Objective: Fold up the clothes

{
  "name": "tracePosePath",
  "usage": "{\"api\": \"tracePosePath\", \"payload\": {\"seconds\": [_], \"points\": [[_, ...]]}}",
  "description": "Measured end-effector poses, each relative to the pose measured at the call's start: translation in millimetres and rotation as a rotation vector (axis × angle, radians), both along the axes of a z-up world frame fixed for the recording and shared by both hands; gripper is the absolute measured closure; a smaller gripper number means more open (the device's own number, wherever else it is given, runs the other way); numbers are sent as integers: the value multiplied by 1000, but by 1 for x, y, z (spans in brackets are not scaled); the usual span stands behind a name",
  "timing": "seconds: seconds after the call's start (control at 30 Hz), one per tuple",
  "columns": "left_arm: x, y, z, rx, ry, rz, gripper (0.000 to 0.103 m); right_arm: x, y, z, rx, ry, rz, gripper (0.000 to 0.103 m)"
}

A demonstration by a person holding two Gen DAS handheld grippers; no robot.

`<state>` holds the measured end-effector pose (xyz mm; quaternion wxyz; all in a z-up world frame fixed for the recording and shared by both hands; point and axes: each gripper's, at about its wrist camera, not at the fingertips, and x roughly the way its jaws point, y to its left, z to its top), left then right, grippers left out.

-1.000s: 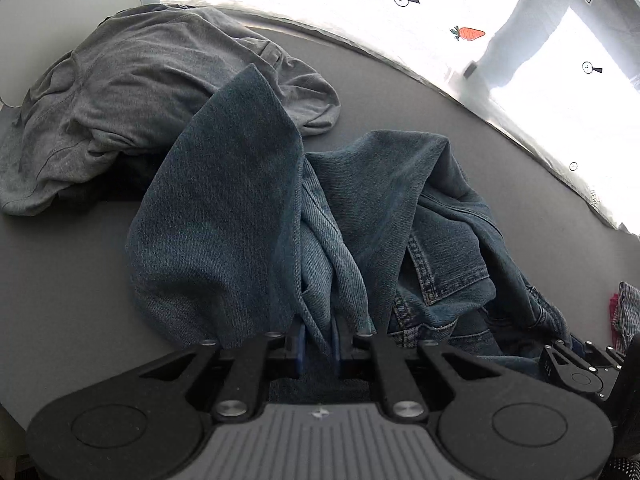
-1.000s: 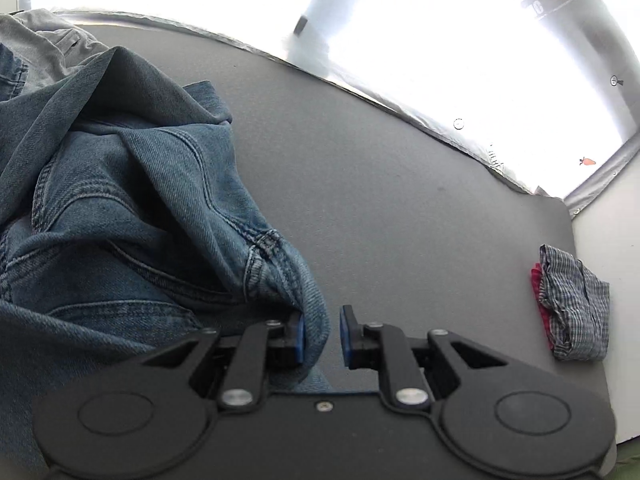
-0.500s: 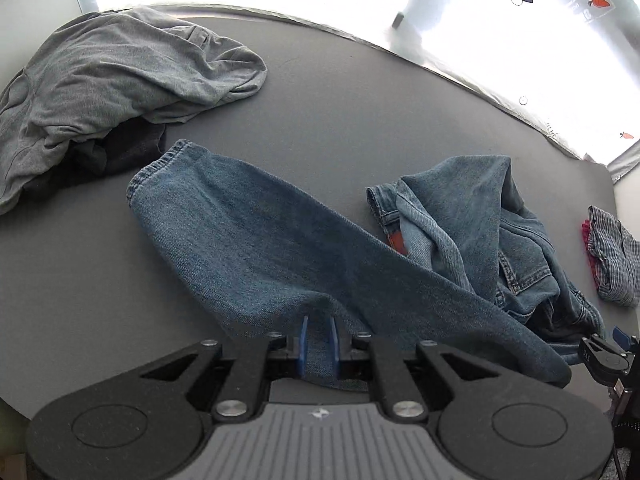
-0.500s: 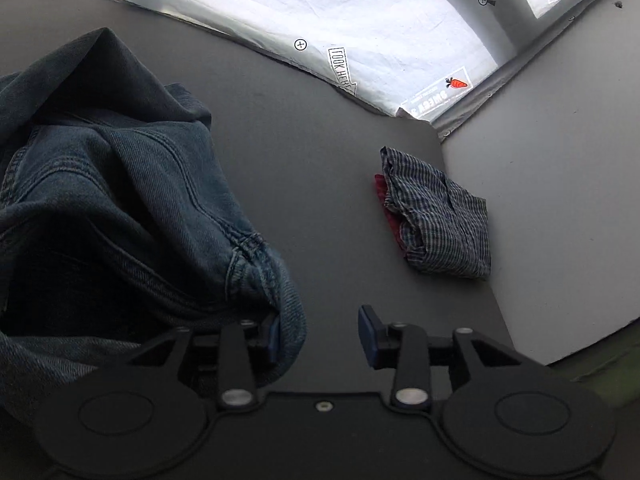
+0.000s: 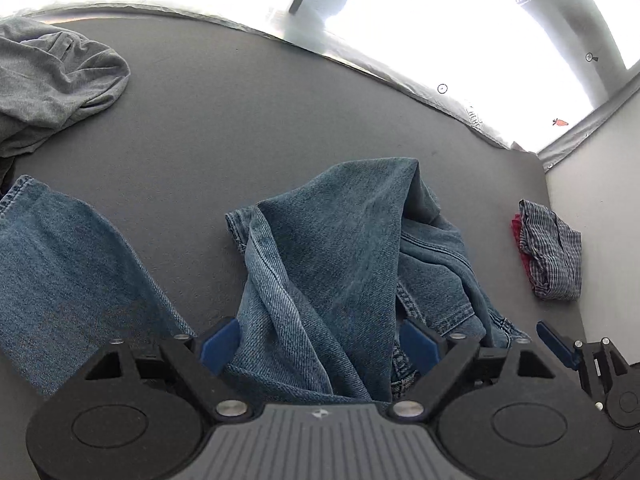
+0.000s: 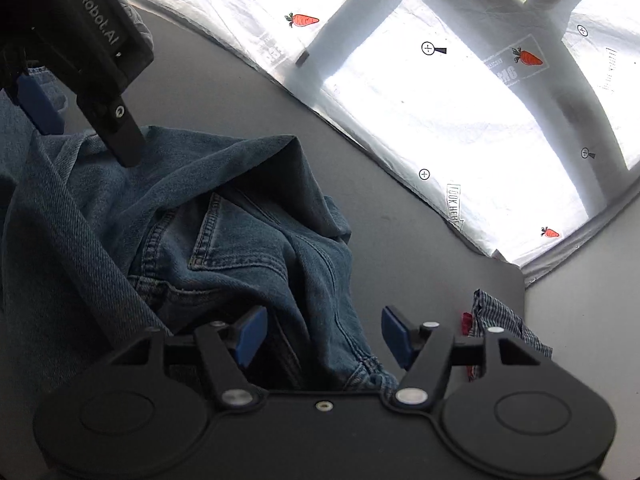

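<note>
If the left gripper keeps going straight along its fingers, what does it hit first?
Most likely the jeans: the left gripper has its jaws opening with the bunched denim between them, directly ahead. The grey tabletop lies beyond; depth is uncertain.

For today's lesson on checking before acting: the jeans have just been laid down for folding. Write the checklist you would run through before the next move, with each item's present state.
1. Left gripper free of the jeans: ok, jaws opening, denim between them but not pinched.
2. Right gripper free: ok, jaws opening, denim between them, unpressed.
3. Jeans flat: not ok, the middle stands bunched in a peak.
4. Leg spread out: ok, lies flat to the left.
5. Grey garment apart from jeans: ok.
6. Checked cloth apart: ok.
</note>
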<state>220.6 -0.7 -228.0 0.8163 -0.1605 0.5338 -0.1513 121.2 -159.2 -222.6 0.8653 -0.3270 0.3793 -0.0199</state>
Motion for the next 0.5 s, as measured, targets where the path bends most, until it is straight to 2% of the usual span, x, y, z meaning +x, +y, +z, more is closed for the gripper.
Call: {"api": "tracePosePath", "payload": {"seconds": [0.07,0.13,0.2,0.23,0.3,0.37,0.4,0.43,0.5], "points": [[3,-3,-9,4,30,-17,17,0,2,-7,4,33,50,39],[1,-10,-11,39,24,-56,22,0,6,-10,1,36,91,39],[-1,-16,-11,89,19,-81,56,2,12,-13,-21,19,137,39],[-3,-17,-11,112,17,-84,64,5,15,-16,-44,11,165,38],[-5,-13,-10,89,21,-57,80,11,21,-27,-107,18,236,39],[-5,-6,-6,91,23,-15,84,16,27,-39,-163,49,321,61],[-5,-2,-3,92,22,6,85,17,30,-41,-180,55,349,87],[-5,2,2,95,9,28,86,18,32,-40,-185,44,352,94],[-6,12,17,102,-29,71,87,21,31,-23,-136,-10,331,95]]}}
